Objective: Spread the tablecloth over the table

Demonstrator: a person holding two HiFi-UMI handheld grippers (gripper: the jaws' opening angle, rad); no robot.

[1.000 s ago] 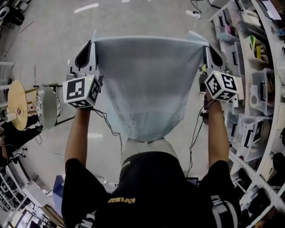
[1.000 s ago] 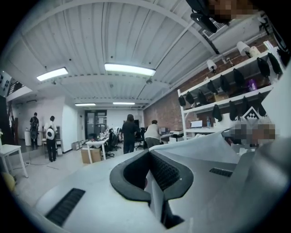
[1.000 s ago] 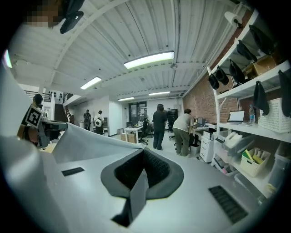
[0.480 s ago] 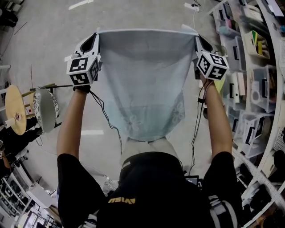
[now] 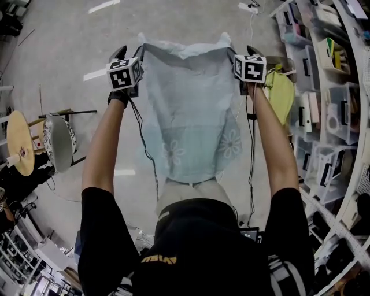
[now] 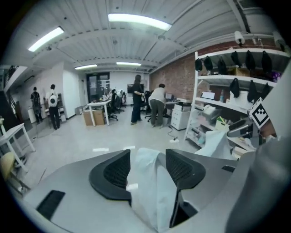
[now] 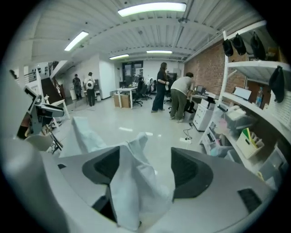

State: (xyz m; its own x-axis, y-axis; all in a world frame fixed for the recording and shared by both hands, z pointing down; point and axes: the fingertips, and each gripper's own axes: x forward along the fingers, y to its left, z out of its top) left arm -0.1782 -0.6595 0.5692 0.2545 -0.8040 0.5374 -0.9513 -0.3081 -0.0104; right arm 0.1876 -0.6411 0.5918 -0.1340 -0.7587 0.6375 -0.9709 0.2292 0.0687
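Note:
The pale blue tablecloth (image 5: 191, 115) with white flower prints hangs slack in front of me, its far edge crumpled between the two grippers. My left gripper (image 5: 130, 51) is at the cloth's far left corner; its jaws are opening. That corner (image 6: 148, 186) lies loosely between the spread pads (image 6: 117, 170). My right gripper (image 5: 240, 51) is at the far right corner, jaws also opening, with the corner (image 7: 132, 186) sagging between its pads (image 7: 188, 170). What lies under the cloth is hidden.
Shelving with storage bins (image 5: 329, 87) runs down the right side, with a yellow-green cloth (image 5: 281, 92) beside it. A round wooden stool (image 5: 20, 141) and a white one (image 5: 60, 139) stand at the left. A power strip (image 5: 250, 8) lies on the floor ahead. People (image 6: 157, 104) stand far off.
Both grippers came down, moved away from me and drew closer together. The cloth's far edge went from taut to slack and crumpled. Both pairs of jaws have parted.

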